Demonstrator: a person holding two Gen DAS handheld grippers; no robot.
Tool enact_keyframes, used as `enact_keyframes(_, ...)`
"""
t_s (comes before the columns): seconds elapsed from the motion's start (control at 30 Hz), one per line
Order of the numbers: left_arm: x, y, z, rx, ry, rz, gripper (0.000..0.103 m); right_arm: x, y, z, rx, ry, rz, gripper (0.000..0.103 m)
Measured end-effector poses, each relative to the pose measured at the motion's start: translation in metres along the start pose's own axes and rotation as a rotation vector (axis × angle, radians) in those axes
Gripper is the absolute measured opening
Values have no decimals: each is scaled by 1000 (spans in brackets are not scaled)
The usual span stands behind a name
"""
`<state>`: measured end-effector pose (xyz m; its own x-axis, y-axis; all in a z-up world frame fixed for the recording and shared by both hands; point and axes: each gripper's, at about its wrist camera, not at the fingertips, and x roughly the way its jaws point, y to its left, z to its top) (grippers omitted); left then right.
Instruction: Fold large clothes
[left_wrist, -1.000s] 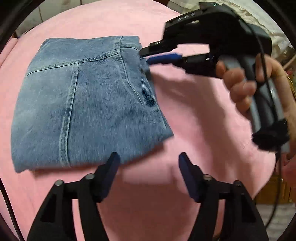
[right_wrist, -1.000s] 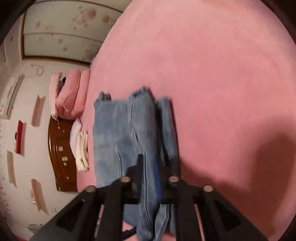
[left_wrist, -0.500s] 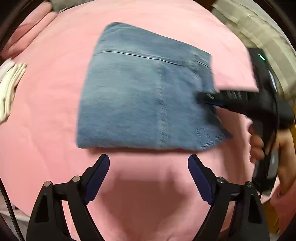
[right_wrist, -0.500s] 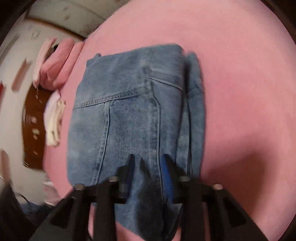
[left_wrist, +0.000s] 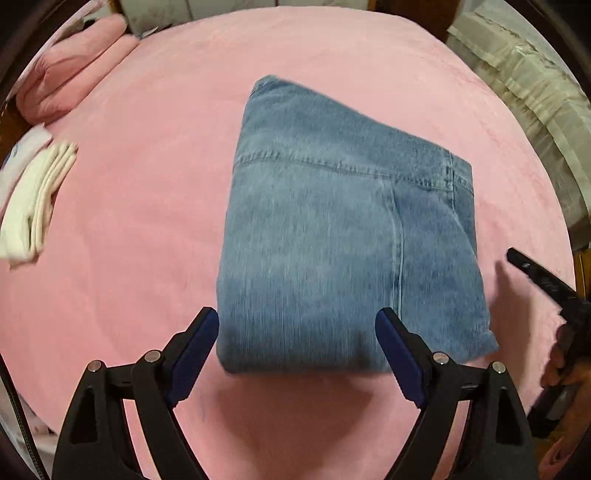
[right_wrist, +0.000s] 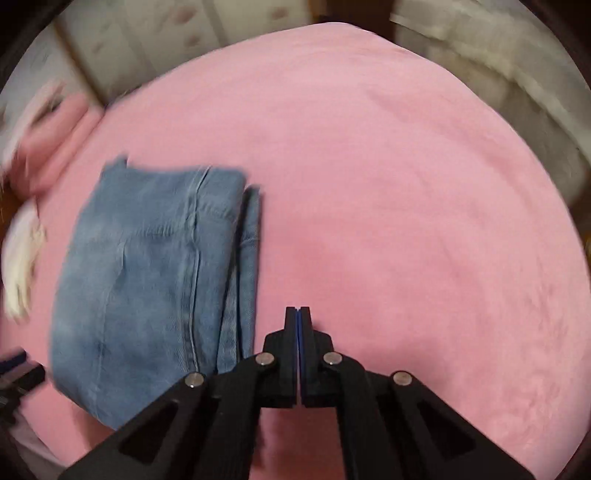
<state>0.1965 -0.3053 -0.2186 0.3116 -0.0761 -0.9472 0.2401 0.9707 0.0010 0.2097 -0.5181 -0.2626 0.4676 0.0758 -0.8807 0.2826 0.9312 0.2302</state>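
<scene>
Folded blue jeans (left_wrist: 343, 236) lie as a compact rectangle on the pink bed cover (left_wrist: 147, 206). My left gripper (left_wrist: 297, 332) is open, its blue-padded fingers straddling the near edge of the jeans just above it. In the right wrist view the jeans (right_wrist: 155, 280) lie to the left. My right gripper (right_wrist: 298, 314) is shut and empty, over bare pink cover beside the jeans' right edge. It also shows at the right edge of the left wrist view (left_wrist: 513, 256).
Folded white cloths (left_wrist: 33, 199) lie at the left edge of the bed. A rolled pink blanket (left_wrist: 70, 81) sits at the far left. A pale quilt (left_wrist: 528, 85) lies at the far right beyond the bed.
My right gripper let go of the jeans' edge, shut, and pulled away to the right. The left gripper swung round to the near edge of the jeans.
</scene>
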Motion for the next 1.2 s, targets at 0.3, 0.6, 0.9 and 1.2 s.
enact_keyframes(0.3, 20, -15, 32, 67, 2, -69, 62, 2, 51, 6, 125, 44, 435, 0)
enact_keyframes(0.6, 49, 16, 16, 4, 100, -193, 27, 67, 96, -2, 97, 256, 278, 0)
enact_keyframes(0.9, 34, 29, -3, -35, 142, -341, 27, 8, 83, -3, 8, 146, 277, 0)
enact_keyframes(1.2, 51, 38, -18, -62, 170, -312, 13, 34, 62, -53, 92, 272, 260, 0)
